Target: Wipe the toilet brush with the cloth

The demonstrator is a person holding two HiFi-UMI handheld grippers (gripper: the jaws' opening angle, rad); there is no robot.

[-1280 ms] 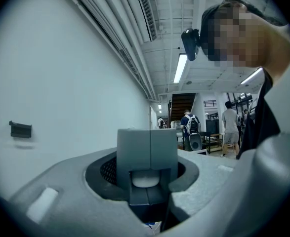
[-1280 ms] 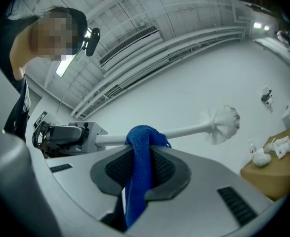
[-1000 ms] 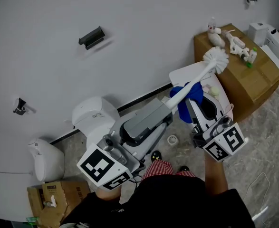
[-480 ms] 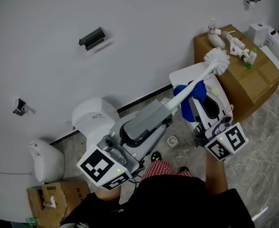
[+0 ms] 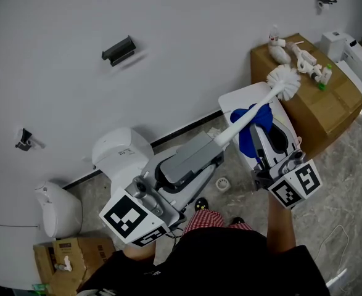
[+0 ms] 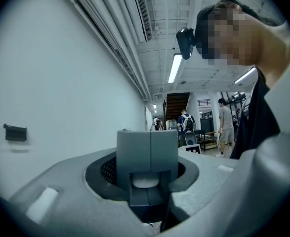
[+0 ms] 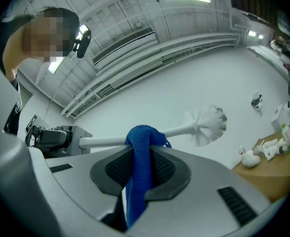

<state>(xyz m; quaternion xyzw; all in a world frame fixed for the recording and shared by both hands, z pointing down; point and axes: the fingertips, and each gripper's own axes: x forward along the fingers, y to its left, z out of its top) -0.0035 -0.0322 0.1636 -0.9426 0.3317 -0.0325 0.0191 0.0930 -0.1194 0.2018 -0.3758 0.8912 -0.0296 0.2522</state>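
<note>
The left gripper (image 5: 216, 144), the bulkiest piece in the head view, is reaching in from about 7 o'clock. Its fingers (image 6: 135, 152) are closing narrowly on the handle end of the toilet brush (image 5: 233, 130), whose white butt is showing between them. The brush is slanting through the air toward 2 o'clock, with its bristle head hanging just beside the near corner of the cardboard box (image 5: 319, 106). It is looking light and stiff, and its smooth plastic shaft is probably slippery, so the handle end seems the sound place to hold while the bare shaft is taking the wiping. The right gripper (image 5: 259, 137) is coming in from 4 o'clock. Its fingers (image 7: 167, 169) are pinching the blue cloth (image 5: 261, 119), which is looping over the shaft about midway along. The cloth is hanging soft and limp, so it is likely to bunch unless pinched firmly.
</note>
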